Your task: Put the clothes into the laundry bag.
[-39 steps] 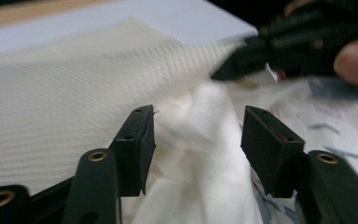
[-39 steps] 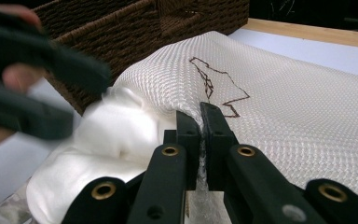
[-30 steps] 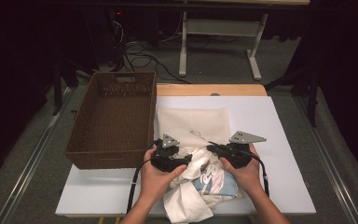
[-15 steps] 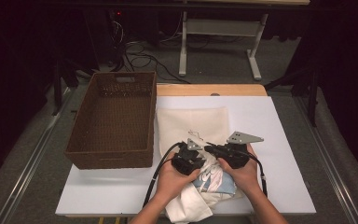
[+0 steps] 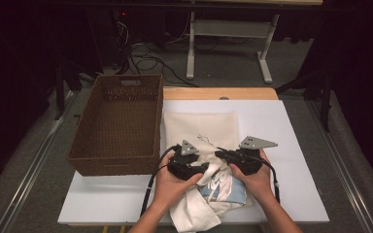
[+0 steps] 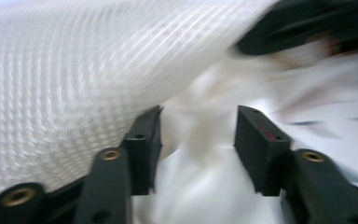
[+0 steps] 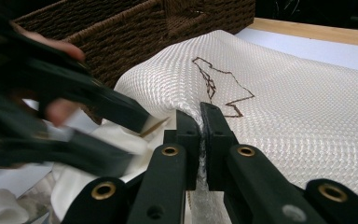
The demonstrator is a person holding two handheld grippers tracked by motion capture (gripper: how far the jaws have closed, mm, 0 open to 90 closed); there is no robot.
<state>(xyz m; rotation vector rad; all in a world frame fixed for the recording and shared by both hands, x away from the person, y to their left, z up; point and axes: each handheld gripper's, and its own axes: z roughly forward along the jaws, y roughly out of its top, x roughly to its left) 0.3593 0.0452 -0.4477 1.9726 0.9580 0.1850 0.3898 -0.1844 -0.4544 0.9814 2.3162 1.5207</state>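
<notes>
A cream waffle-weave cloth [image 5: 201, 126] with brown stitching [image 7: 214, 84] lies flat on the white table [image 5: 291, 126]. Its near edge is bunched up. My right gripper [image 5: 219, 155] [image 7: 199, 121] is shut on that edge, with the weave pinched between its pads. Just left of it, my left gripper [image 5: 205, 168] [image 6: 198, 135] has just been opening. Its jaws now stand apart with soft white fabric [image 6: 200, 140] loose between them, and the view is blurred. A crumpled white garment with a blue print [image 5: 218, 189] lies under both hands at the table's front.
A brown wicker basket [image 5: 85, 128] [image 7: 135, 28] stands on the table's left half, right beside the cloth. White tabletop shows to the right of the cloth and at the front left. Cables and a desk frame [image 5: 226, 29] stand on the floor behind.
My left hand moved right toward the right gripper, then drew back a little to the left. The right hand kept its hold and place.
</notes>
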